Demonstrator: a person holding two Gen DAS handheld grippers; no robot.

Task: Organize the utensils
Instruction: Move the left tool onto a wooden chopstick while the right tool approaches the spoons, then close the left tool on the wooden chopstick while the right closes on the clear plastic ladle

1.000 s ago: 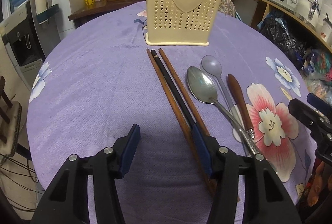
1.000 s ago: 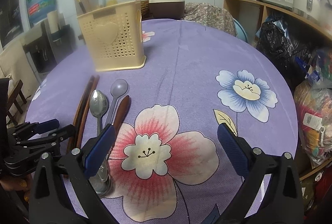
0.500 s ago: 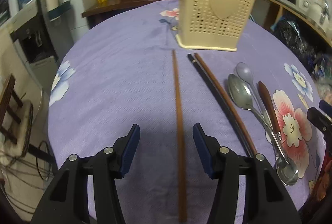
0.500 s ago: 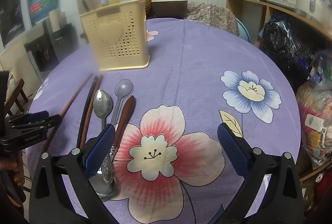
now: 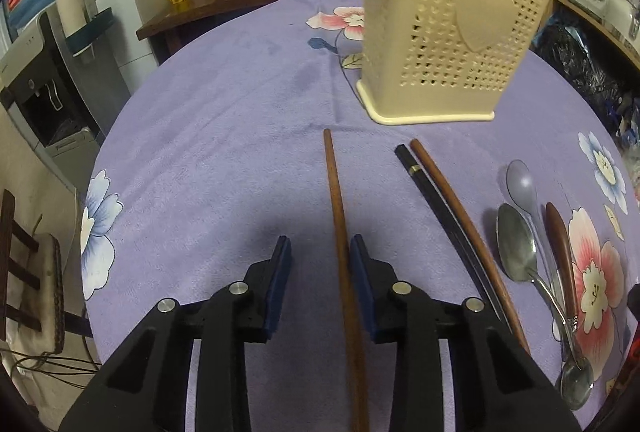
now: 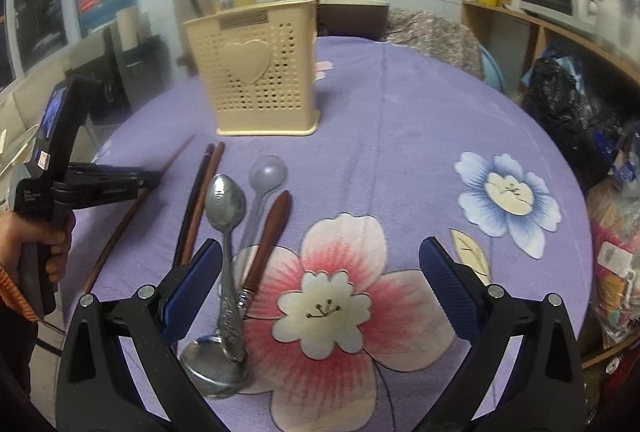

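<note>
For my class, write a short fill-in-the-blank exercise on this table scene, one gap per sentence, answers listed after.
1. The cream utensil basket bears a raised ____ shape.
2. The lone brown chopstick lies between the jaws of the ____ gripper.
3. The tablecloth is purple with printed ____.
4. The right gripper stands wide ____.

Answers: heart; left; flowers; open
</note>
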